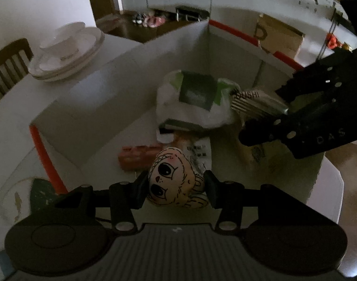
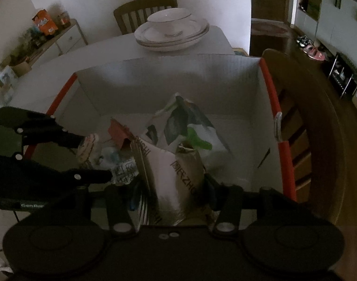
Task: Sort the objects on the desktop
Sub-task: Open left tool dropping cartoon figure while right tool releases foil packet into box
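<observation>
A cream plush doll with big drawn eyes sits between the fingers of my left gripper, which is shut on it above the near side of a white cardboard box with red-taped edges. In the right wrist view my right gripper is shut on a silver pouch with printed lettering, held over the same box. The left wrist view shows that pouch clamped in the right gripper at the right. From the right wrist view, the left gripper holds the doll at the left.
Inside the box lie a white and green plastic bag, a red packet and printed papers. Stacked plates with a bowl stand on the table behind the box. Wooden chairs stand at the back and right.
</observation>
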`<state>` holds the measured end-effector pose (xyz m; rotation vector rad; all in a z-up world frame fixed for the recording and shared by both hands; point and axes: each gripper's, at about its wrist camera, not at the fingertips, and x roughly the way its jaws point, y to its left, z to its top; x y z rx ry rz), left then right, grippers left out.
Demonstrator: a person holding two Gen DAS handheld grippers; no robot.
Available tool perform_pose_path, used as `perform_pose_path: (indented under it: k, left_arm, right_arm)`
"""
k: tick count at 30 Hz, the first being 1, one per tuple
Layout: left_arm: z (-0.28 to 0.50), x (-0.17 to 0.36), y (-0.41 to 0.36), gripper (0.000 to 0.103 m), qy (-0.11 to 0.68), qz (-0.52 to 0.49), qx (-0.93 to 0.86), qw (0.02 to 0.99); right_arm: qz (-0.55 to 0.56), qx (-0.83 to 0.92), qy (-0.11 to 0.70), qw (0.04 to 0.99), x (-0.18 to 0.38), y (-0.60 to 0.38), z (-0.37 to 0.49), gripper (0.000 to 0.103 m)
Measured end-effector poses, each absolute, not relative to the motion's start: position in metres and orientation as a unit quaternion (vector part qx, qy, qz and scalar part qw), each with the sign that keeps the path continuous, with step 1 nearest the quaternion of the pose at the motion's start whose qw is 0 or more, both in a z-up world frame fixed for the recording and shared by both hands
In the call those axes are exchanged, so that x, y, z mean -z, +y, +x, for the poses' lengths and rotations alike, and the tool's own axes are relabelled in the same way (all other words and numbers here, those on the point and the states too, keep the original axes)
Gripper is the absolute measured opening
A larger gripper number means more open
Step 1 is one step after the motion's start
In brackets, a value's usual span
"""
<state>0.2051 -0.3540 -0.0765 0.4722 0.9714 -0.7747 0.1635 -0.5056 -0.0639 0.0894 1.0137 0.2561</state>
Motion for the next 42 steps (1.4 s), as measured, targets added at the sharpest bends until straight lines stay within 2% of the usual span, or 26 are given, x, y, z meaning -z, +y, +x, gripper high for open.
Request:
perform_pose_path:
  k: [6,11,17,24,26,29,39,42]
  left_arm:
    - [0.204,0.082,-0.357,0.05,0.465,0.234,0.367,0.771]
    - [0.203,0.085,-0.359,0.054,0.475,0.243,0.373,0.759]
    - [0.205,0.085,-0.36,0.054,0.48,0.243,0.375,0.755]
    - [0.204,0.083,-0.359,0.057,0.475,0.238,0.374,0.76]
    - [0.202,0.081,-0.358,0.058,0.473,0.233,0.372,0.764]
    - [0.2,0.077,-0.356,0.059,0.467,0.226,0.371,0.771]
    - [0.189,0.055,-0.339,0.08,0.443,0.183,0.367,0.798]
    - [0.177,0.044,-0.335,0.081,0.423,0.179,0.372,0.807]
  right_arm:
    - [0.031,-0.132,0.487,0.863,0.063,-0.501,0.16,0.056]
    - [0.024,-0.136,0.484,0.864,0.061,-0.497,0.157,0.065]
    - [0.026,-0.133,0.484,0.865,0.059,-0.497,0.155,0.068]
    - [0.032,-0.137,0.483,0.864,0.054,-0.497,0.152,0.067]
    - [0.036,-0.136,0.482,0.865,0.052,-0.497,0.151,0.071]
    - [0.041,-0.139,0.478,0.866,0.049,-0.5,0.148,0.072]
    - [0.061,-0.148,0.462,0.872,0.034,-0.507,0.14,0.082]
    - [0.067,-0.151,0.457,0.874,0.029,-0.507,0.138,0.083]
